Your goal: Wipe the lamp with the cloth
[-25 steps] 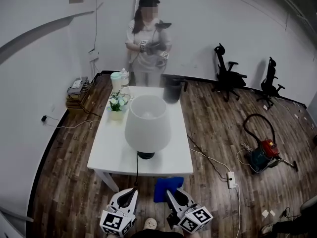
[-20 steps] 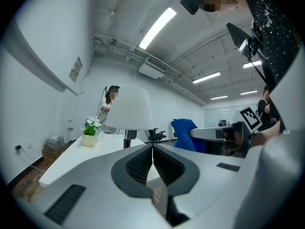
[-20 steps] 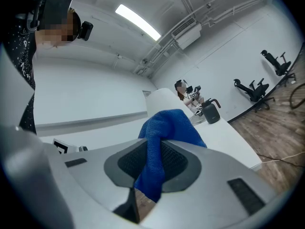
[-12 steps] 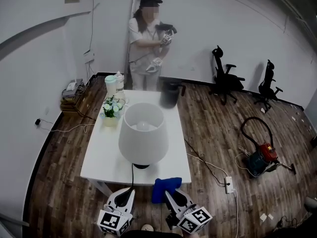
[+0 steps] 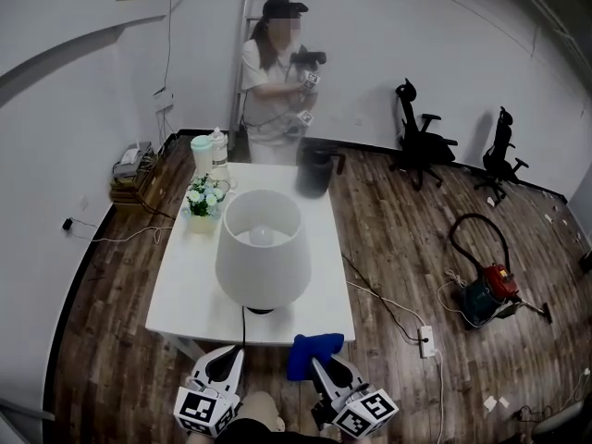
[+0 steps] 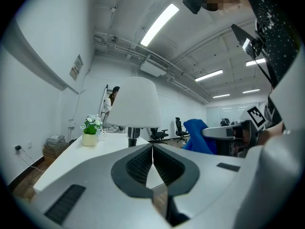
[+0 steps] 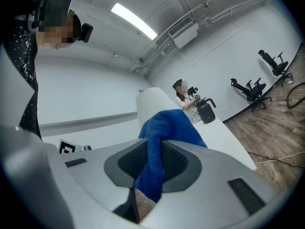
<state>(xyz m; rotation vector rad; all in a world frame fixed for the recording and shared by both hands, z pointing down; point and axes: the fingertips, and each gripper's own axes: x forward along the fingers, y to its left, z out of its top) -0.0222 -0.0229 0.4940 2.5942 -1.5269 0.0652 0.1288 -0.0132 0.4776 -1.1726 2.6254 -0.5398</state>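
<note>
Since a second ago the framing has drifted: lamp [image 5: 262, 248] and tabletop [image 5: 185, 285] sit a bit further left in the head view, the person [image 5: 273, 81] past the far edge has lifted their own grippers higher, and both of our grippers hold about where they were, just off the near edge. Right gripper [image 5: 321, 366] is clamped on the blue cloth [image 5: 313, 350]; its own view shows a fold pinched between the pads with the rest bunched above the jaws. Left gripper [image 5: 234, 352] has its jaws pressed together with nothing between them. Lamp stands upright, long axis vertical, with its base close to the middle of the near edge and the shade flaring wide above it. Key relation: from the cloth hand the lamp lies ahead and to the left, with the shade's near-right flank as the closest surface. Left gripper lines up more directly under the base, but it is empty, so my read is that the right one does the wiping and needs to rise and go forward-left over the near edge. No contact between cloth and shade yet. Kettle [image 5: 314, 172] and flower pot [image 5: 203, 197] sit toward the far end, well apart from that path.
</note>
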